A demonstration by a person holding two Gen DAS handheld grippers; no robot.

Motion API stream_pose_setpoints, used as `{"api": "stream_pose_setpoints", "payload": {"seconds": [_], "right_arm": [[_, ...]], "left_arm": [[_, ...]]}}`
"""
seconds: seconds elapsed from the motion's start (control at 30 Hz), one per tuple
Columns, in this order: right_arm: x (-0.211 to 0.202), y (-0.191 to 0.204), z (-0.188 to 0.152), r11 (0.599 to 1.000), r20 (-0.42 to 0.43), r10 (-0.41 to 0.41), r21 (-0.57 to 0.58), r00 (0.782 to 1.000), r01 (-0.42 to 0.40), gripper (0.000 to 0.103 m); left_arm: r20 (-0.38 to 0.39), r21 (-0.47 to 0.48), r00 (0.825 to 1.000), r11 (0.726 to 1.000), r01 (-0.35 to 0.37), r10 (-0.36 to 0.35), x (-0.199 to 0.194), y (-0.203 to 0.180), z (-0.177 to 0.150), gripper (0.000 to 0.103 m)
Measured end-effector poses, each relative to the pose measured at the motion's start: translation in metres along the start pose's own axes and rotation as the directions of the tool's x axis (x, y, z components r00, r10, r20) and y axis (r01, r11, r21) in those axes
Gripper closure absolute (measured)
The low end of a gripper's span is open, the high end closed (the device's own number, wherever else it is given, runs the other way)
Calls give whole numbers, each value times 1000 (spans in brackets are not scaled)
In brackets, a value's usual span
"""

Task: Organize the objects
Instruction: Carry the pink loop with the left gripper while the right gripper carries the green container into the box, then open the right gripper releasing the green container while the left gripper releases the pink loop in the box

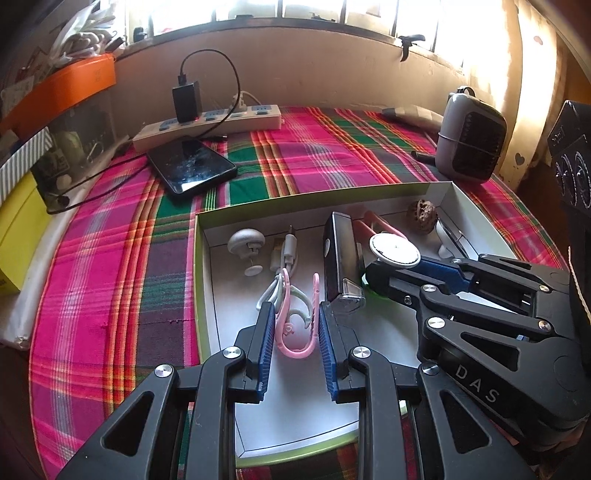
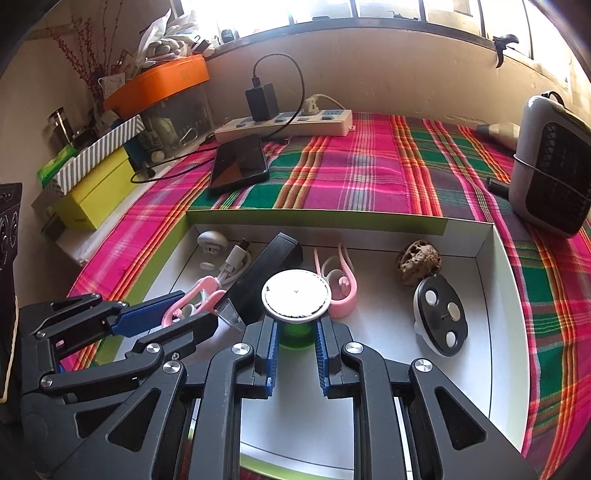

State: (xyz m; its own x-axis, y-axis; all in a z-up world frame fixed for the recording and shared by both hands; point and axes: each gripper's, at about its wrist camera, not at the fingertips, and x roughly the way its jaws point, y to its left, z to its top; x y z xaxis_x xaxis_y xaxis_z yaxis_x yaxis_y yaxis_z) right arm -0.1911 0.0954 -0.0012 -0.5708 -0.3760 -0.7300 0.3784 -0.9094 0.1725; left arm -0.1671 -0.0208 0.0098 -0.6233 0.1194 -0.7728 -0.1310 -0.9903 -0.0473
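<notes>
Strong daylight pours in from the window (image 1: 295, 11) along the far wall, blown out to plain white in both views. The curtain (image 1: 532, 92) at far right glows overexposed in the left wrist view. Light glints off the dark phone screen (image 1: 192, 164) and off the white round lid (image 2: 295, 293), whose top is washed almost featureless. The white floor of the box (image 2: 495, 295) is bright, with soft shadows under the near gripper arms. Fisheye bending curves the box walls and window sill, and the corners fall to black. The near linkages stay fairly sharp; far clutter at left is soft.
</notes>
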Motion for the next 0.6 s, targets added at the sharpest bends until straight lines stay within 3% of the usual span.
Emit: {"api": "stream_pose_setpoints", "payload": {"seconds": [0.6], "right_arm": [[0, -2, 1, 1000, 1, 14, 13, 1000, -14, 85]], "left_arm": [[-4, 20, 1000, 1000, -23, 23, 2, -2, -1, 81]]}}
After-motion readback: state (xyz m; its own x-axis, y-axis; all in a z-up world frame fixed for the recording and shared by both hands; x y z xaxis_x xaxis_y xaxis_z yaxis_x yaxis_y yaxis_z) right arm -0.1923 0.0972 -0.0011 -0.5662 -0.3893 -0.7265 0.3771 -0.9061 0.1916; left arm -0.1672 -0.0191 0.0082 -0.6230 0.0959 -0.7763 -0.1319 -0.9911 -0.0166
